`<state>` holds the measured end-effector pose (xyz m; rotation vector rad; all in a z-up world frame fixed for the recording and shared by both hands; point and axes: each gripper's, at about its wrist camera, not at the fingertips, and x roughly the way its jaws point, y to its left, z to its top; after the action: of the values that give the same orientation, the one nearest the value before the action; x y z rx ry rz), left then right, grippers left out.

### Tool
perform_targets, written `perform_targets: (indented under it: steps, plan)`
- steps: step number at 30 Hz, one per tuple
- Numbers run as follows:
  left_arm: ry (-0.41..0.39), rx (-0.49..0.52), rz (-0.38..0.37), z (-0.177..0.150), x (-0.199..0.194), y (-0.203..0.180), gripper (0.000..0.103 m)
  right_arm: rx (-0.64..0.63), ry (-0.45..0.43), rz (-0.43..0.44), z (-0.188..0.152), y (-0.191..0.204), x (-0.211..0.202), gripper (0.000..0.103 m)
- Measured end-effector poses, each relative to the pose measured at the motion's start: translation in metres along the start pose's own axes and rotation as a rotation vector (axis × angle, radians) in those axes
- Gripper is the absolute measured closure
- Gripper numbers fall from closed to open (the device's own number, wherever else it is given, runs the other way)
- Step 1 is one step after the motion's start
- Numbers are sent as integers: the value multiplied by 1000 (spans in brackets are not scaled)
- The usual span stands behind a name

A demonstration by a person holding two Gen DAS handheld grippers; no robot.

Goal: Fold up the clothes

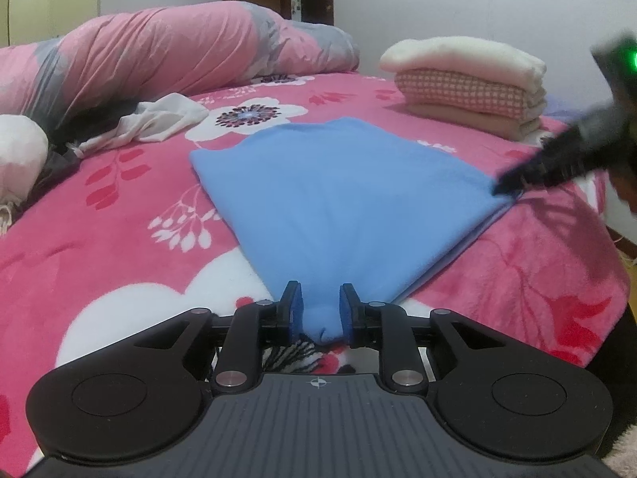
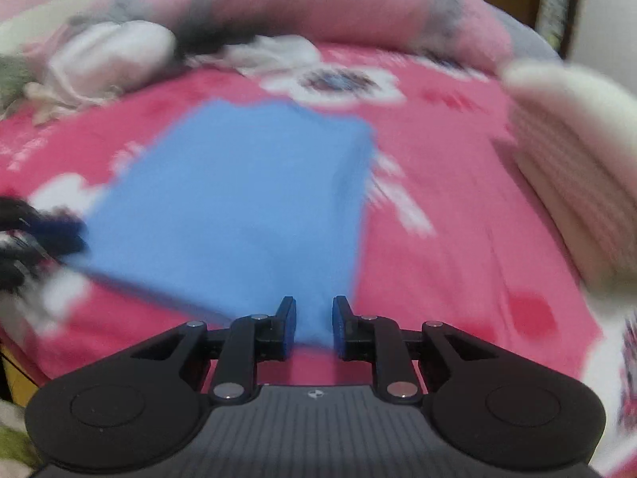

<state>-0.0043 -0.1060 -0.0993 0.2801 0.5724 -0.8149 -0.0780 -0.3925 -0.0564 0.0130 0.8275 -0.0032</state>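
Corners pinched, cloth stretched: I hold the blue garment by its near edge on the pink floral blanket, one hand-held gripper at each near corner. My left gripper has a bunched corner of the blue fabric squeezed between its blue pads. My right gripper, seen in a badly blurred view, has the opposite corner between its fingers; the cloth fills the gap there, so I judge it gripped too. From the left-hand camera the right one shows at the far right, its tip on that corner.

From both hands the garment runs forward and away, its long axis pointing up the bed toward the rolled pink quilt. Its far edge lies flat and free, well apart from either hand. As I judge it, the coming fold turns on carrying the near edge forward over that far one, both hands equally placed. A folded stack waits beyond, to the right. A loose white cloth lies to the left.
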Motion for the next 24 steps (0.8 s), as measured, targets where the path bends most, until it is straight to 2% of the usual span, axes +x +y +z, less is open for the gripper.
perform_targets:
  steps: [2,3,6,9,16,19,22,24]
  plan:
    - [4,-4,-1,0,0,1,81,133,-27,52,-9,-24,-17,82]
    - [8,-6,-1,1,0,1,81,176,-41,42,-11,-31,-25,82]
    - [26,-20,5,5,0,1,78,200,-92,-60,-14,-37,-46,81]
    - [46,-40,32,10,-1,2,70,259,-147,-67,-11,-33,-58,80]
    - [73,-127,77,19,-15,12,68,353,-244,-55,-2,-8,-66,55]
    - [70,-159,94,22,-23,16,67,353,-246,-69,1,4,-63,55]
    - [64,-186,105,25,-29,18,60,362,-239,-68,2,10,-61,51]
    - [63,-199,110,27,-32,19,56,368,-238,-72,4,13,-62,34]
